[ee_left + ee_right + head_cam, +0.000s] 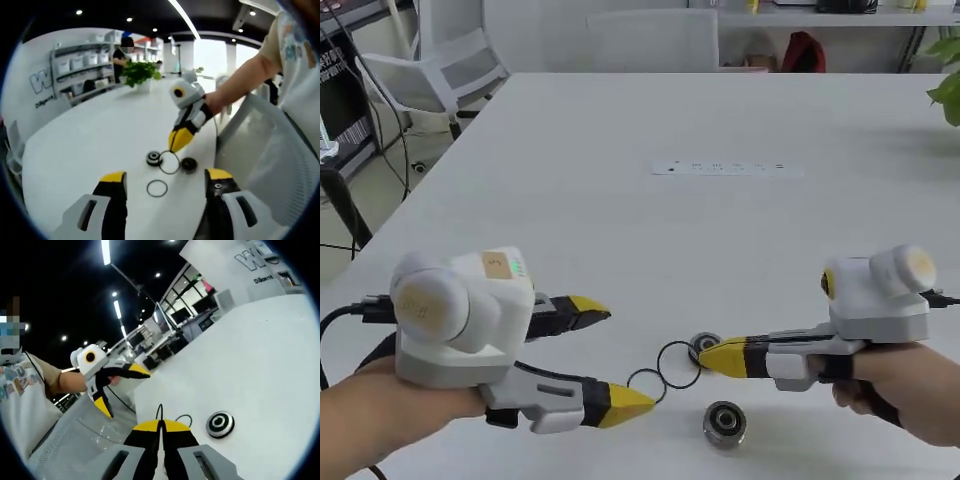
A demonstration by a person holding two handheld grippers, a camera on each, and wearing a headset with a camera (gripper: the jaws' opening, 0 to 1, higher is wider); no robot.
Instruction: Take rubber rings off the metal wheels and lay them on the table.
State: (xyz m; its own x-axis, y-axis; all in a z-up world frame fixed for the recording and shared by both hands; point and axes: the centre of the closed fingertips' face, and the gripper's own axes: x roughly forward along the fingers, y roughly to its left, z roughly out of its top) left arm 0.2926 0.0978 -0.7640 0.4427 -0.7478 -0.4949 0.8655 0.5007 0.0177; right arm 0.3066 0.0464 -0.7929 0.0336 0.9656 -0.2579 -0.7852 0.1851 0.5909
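Everything lies on the table (620, 220), and I take the larger ring (678, 343) as centre. The smaller ring (644, 370) is just beside it at 8 o'clock. One wheel (706, 343) is at 2, the other wheel (724, 421) at 5. My left gripper (627, 357) is at 9, my right gripper (705, 357) at 3.

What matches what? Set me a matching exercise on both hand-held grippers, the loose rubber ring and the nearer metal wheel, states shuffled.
1. left hand-held gripper
2. right hand-held gripper
3. loose rubber ring
4. nearer metal wheel

a. shut, pinching the held ring
b. thin black loop lying flat on the table
c. jaws open, holding nothing
d. on the table, closest to the person

Pairs: 1-c, 2-a, 3-b, 4-d
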